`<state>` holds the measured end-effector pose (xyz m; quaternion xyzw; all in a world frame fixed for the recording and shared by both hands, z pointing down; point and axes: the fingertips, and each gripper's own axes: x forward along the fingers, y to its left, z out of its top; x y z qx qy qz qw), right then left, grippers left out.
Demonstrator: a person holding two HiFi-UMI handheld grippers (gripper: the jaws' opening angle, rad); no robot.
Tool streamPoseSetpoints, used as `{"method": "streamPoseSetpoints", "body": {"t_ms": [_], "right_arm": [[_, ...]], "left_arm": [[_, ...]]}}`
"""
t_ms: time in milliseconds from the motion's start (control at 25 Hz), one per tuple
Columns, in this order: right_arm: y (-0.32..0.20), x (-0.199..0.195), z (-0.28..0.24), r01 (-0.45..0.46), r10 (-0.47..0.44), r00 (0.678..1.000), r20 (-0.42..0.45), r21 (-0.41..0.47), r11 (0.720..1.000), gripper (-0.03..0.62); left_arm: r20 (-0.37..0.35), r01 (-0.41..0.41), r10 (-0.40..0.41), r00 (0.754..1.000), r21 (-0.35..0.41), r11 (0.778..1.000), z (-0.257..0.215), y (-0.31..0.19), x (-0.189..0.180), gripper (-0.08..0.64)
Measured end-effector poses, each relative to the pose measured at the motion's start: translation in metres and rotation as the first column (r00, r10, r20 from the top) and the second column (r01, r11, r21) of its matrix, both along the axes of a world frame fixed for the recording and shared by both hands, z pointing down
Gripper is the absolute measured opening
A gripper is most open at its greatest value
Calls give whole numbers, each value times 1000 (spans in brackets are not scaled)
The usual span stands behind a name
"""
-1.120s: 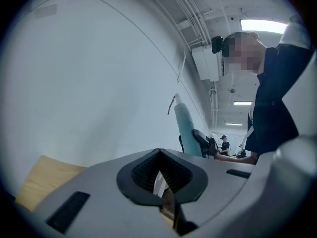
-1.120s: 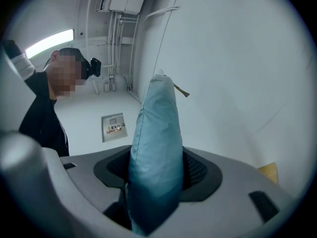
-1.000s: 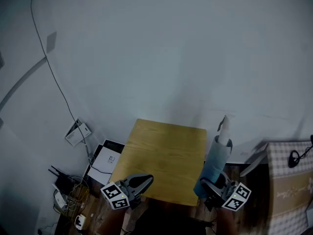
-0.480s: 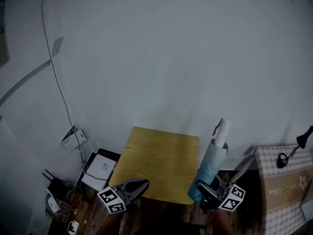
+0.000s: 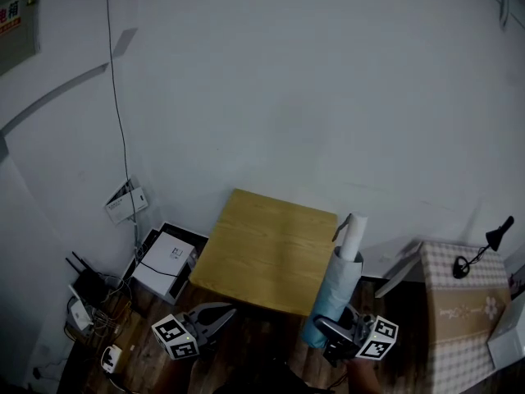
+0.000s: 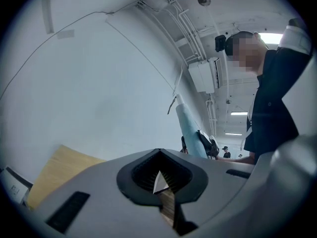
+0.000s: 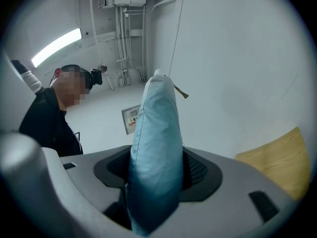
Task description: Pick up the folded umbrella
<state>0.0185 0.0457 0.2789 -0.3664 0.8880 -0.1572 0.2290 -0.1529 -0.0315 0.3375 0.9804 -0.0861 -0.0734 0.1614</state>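
Umbrella (image 5: 335, 288) clamped in R tool (image 5: 338, 335).

Nothing legible. Red marks, perhaps characters, on grey wall panel (image 5: 11, 13); yellow-banded sticker on wall plate (image 7: 131, 119), too small; square coded markers on left tool (image 5: 220, 312) and right tool (image 5: 330, 330).
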Motion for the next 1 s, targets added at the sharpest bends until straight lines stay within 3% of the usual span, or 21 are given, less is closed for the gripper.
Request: {"method": "streamPoseSetpoints", "body": {"t_ms": [280,560,760,1000], "right_arm": [[41,-40,9,64,-64,998,-18,-18,998,282],[80,-45,-18,111,-110,994,-26,76,991,282],[143,-27,-26,130,-135,990,32,121,984,282],[211,-5,13,87,-94,986,134,59,994,282]], "left_arm": [[-12,-8,8,1000,-14,1000,1,41,-20,11],[-26,22,-21,999,46,999,-28,79,-22,11],[7,-25,25,1000,65,998,-33,139,7,11],[55,-82,81,995,22,996,-18,215,34,11]]}}
